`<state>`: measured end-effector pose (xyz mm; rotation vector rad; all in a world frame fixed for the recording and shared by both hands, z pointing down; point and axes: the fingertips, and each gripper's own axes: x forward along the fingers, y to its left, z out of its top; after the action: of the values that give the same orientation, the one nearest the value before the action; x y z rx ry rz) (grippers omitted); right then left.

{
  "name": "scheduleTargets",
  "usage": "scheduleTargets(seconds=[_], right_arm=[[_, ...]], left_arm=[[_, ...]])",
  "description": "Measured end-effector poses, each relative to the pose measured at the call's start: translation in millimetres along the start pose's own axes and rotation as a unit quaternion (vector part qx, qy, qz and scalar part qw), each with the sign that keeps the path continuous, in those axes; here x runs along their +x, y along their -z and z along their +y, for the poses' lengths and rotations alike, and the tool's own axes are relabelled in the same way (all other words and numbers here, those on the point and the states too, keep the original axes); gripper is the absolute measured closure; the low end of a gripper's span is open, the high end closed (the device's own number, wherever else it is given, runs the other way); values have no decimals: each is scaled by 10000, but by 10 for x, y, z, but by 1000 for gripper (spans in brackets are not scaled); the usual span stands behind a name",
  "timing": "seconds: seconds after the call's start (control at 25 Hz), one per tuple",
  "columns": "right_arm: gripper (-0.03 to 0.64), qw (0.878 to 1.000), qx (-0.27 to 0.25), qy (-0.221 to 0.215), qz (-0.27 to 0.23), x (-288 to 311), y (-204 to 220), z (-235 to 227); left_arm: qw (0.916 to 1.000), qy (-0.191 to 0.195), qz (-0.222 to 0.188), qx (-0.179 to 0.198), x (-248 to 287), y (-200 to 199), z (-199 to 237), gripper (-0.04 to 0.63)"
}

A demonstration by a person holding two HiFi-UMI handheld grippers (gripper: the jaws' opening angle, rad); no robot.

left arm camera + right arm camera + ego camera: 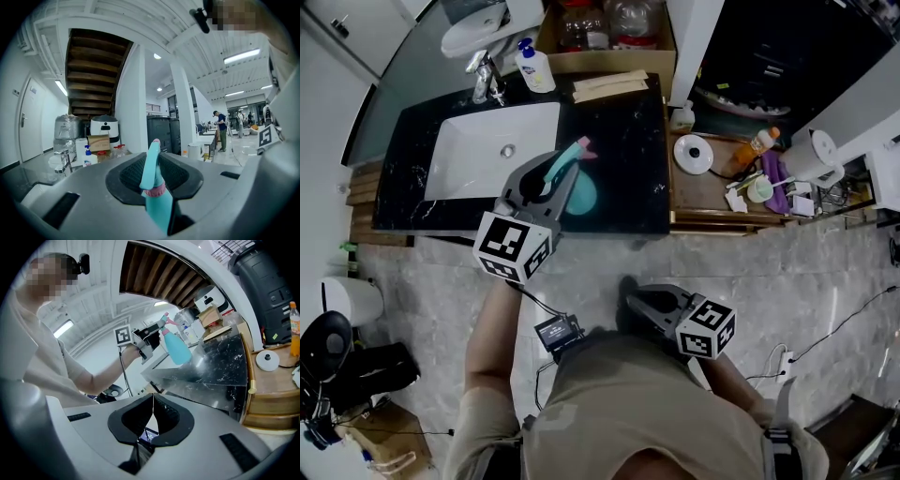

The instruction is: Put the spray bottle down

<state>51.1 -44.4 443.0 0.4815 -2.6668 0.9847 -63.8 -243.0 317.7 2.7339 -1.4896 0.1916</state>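
Note:
A teal spray bottle [573, 184] with a pink collar hangs over the black marble counter [619, 131], just right of the white sink [478, 150]. My left gripper [551, 178] is shut on its neck. In the left gripper view the bottle [155, 187] stands upright between the dark pads, nozzle up. In the right gripper view the bottle [176, 348] is held above the counter [220, 366] and is not touching it. My right gripper [649, 306] is low by the person's body, shut and holding nothing; its pads [152, 420] meet.
A faucet [486, 77] and a soap pump bottle [534, 66] stand behind the sink. A cardboard box [605, 37] sits at the counter's back. To the right, a wooden shelf [731, 192] holds an orange bottle [753, 148], a white lid and small items.

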Motion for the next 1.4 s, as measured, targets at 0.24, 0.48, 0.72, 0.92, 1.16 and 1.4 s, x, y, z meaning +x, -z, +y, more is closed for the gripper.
scheduleTargets(seconds=[0.24, 0.48, 0.72, 0.92, 1.16, 1.4], right_arm=[[595, 9999, 133, -6, 15, -34, -31, -143], [595, 9998, 204, 0, 16, -96, -82, -323], [595, 9996, 271, 1, -46, -131, -161, -508], [595, 9994, 342, -54, -72, -162, -210, -664], [595, 9990, 383, -70, -200, -222, -358, -885], [595, 9983, 457, -52, -348, -275, -476, -1129]], left_arm=[[9999, -75, 74, -2, 212, 48, 95, 503], [9998, -171, 111, 21, 447, 77, 149, 503], [9995, -246, 169, -92, 658, 131, 232, 503], [9993, -271, 263, -35, 838, 147, 249, 503], [9990, -257, 371, 59, 1075, 133, 252, 503], [9985, -276, 450, 111, 1289, 116, 282, 503]])
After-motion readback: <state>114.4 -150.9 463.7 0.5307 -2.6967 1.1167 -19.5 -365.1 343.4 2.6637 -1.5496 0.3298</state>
